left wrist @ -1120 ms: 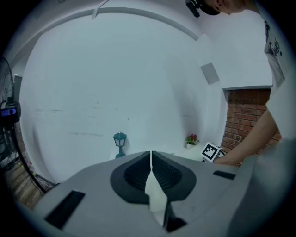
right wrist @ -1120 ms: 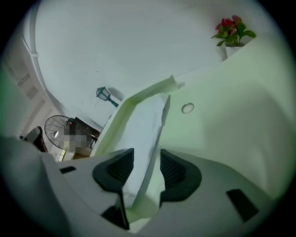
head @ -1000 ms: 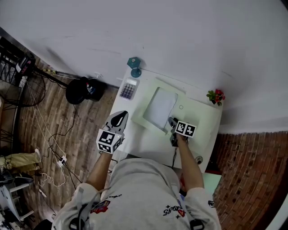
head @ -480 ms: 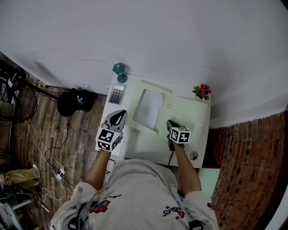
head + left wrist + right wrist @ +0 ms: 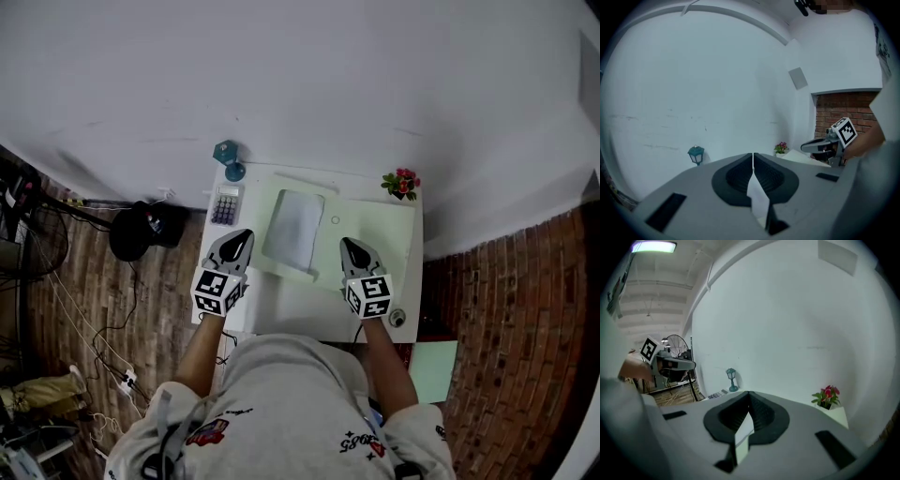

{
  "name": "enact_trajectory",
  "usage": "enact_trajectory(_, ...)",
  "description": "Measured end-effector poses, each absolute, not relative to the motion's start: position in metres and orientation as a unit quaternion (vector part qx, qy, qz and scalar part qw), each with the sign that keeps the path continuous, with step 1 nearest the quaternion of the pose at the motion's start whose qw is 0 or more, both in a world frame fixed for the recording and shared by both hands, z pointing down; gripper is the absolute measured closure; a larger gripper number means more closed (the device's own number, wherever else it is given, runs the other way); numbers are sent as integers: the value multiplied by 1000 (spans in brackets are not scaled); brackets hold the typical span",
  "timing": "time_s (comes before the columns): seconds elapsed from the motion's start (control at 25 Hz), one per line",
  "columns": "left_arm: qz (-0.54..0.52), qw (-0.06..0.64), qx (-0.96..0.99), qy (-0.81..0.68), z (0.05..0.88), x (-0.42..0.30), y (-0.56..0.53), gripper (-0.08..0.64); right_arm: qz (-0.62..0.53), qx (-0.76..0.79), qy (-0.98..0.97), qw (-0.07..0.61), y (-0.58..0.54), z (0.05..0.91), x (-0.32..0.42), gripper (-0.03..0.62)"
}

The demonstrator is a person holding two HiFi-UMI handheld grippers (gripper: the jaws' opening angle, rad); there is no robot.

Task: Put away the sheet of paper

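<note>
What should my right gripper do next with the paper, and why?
Probably open the right gripper and lower it to the near edge of the sheet of paper. The sheet lies flat on the green mat, and this gripper and the left gripper both hover shut and empty.

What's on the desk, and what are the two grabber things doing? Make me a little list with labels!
Paper: white sheet of paper, lying flat on the light green desk mat, not put away yet
Left gripper: jaws together, holding nothing, left of the paper
Right gripper: jaws have just been closing and now meet, nothing between them, right of the paper
Back left of desk: small teal lantern lamp, grey calculator
Back right of desk: potted red flowers
</note>
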State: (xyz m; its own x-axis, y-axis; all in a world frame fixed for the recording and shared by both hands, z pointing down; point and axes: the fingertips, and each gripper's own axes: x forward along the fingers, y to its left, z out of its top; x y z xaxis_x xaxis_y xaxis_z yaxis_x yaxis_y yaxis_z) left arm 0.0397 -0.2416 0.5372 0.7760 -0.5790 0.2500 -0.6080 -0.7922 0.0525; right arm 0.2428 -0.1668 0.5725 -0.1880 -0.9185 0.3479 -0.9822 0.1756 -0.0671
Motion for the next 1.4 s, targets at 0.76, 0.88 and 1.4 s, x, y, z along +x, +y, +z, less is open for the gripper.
enact_trajectory(0.76, 69, 30, 945, -320, 487, 38, -241, 532, 29, 662, -748, 35, -151, 458, 235, 591)
enact_trajectory(0.88, 73, 34, 944, -320, 490, 35, -240, 532, 31, 660, -749, 37, -153, 463, 229, 591)
enact_trajectory(1.4, 74, 35, 943, -322, 493, 34, -237, 532, 31, 660, -749, 50, -150, 472, 226, 594)
